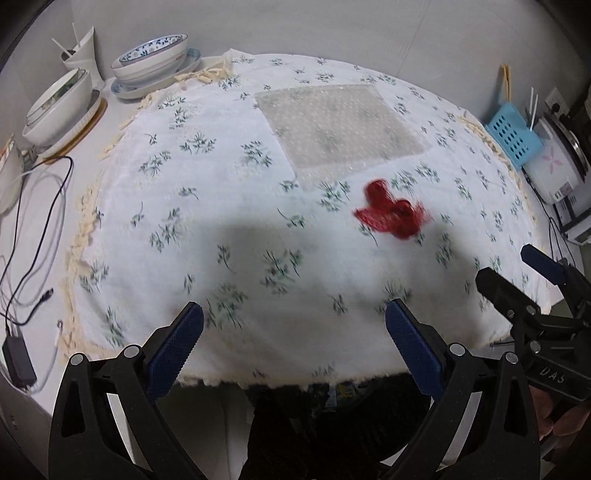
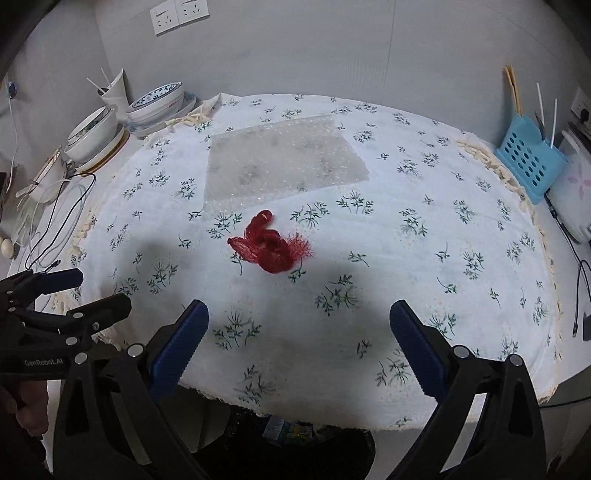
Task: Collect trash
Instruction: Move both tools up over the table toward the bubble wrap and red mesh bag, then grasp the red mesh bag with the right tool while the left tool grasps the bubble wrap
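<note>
Both tongs hang released at the near edge of the tabletop (image 2: pixel 480 229), jaws spread wide and gripping nothing: right tongs (image 2: pixel 299 343) and left tongs (image 1: pixel 293 347) side by side. Red thread bundle (image 2: pixel 271 245) lies on the flowered cloth, ahead of the right tongs and slightly to their left, just on the near side of a clear bubble-wrap sheet (image 2: pixel 284 162). Its long axis runs roughly crosswise. From the left tongs the bundle sits ahead and to the right, so the right tongs seem nearer.

Stacked bowls (image 2: pixel 157 101) and a white cup (image 2: pixel 115 95) far left; blue basket (image 2: pixel 526 162) far right; wall sockets (image 2: pixel 180 14) above.
</note>
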